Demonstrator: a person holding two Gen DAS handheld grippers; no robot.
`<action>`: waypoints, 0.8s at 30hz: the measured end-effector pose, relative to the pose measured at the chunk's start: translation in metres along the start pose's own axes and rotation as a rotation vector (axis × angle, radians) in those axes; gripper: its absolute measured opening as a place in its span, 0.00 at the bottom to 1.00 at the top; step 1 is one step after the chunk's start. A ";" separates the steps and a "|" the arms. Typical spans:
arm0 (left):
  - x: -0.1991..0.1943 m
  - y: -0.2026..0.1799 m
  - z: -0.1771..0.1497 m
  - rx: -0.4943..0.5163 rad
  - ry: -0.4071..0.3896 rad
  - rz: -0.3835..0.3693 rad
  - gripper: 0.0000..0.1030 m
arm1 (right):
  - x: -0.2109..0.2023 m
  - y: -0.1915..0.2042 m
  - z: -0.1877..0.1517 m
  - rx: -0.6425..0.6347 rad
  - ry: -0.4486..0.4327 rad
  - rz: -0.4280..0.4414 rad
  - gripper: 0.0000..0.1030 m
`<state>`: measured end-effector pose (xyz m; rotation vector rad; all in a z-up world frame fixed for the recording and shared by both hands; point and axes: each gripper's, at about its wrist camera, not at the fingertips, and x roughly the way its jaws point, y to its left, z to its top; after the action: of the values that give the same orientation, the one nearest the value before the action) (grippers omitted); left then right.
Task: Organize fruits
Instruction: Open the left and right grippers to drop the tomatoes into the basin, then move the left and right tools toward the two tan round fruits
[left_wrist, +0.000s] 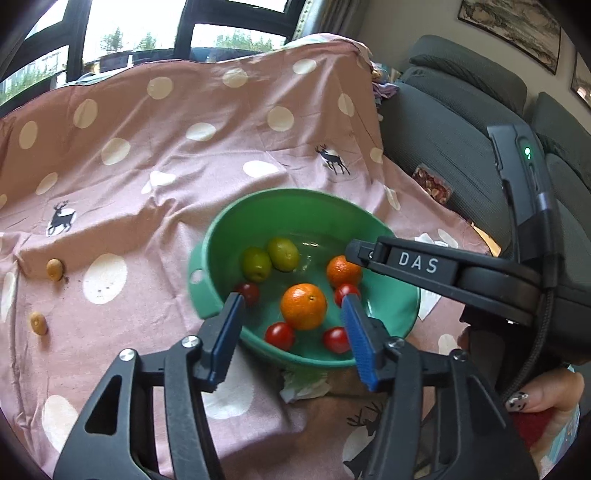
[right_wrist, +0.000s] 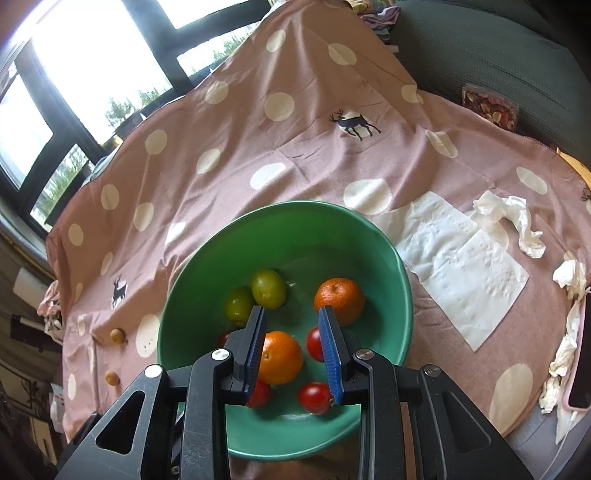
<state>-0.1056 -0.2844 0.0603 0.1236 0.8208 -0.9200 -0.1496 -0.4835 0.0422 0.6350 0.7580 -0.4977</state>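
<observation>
My left gripper (left_wrist: 293, 301) is hanging spread wide over the near side of the green bowl (left_wrist: 258, 206), holding nothing, its blue pads (left_wrist: 356, 332) flanking the nearer orange (left_wrist: 303, 306) from above. My right gripper (right_wrist: 291, 314) is also hanging parted and empty over the same bowl, and from the left wrist view its black body is reaching in from the right across the rim. In the bowl, four red tomatoes are lying closest to me, one of them (right_wrist: 314, 397) just beside my right pad. Past the nearer orange, a second orange (right_wrist: 339, 301) is sitting toward the right wall, and two green fruits (left_wrist: 269, 258) are touching each other on the left. Beyond the bowl, the pink spotted cloth (left_wrist: 166, 155) is spreading away, with two small brown fruits (left_wrist: 54, 268) lying on it well to the left and white tissues (right_wrist: 465, 266) lying to the right.
</observation>
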 end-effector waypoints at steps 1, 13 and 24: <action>-0.005 0.005 0.000 -0.009 -0.007 0.019 0.58 | 0.000 0.002 0.000 -0.005 -0.001 0.005 0.36; -0.056 0.142 -0.014 -0.366 -0.024 0.398 0.60 | -0.005 0.070 -0.012 -0.167 -0.022 0.198 0.51; -0.060 0.227 -0.035 -0.632 0.026 0.425 0.59 | 0.049 0.205 -0.017 -0.382 0.174 0.347 0.51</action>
<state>0.0239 -0.0890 0.0227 -0.2358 1.0255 -0.2347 -0.0003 -0.3359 0.0658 0.4408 0.8581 0.0252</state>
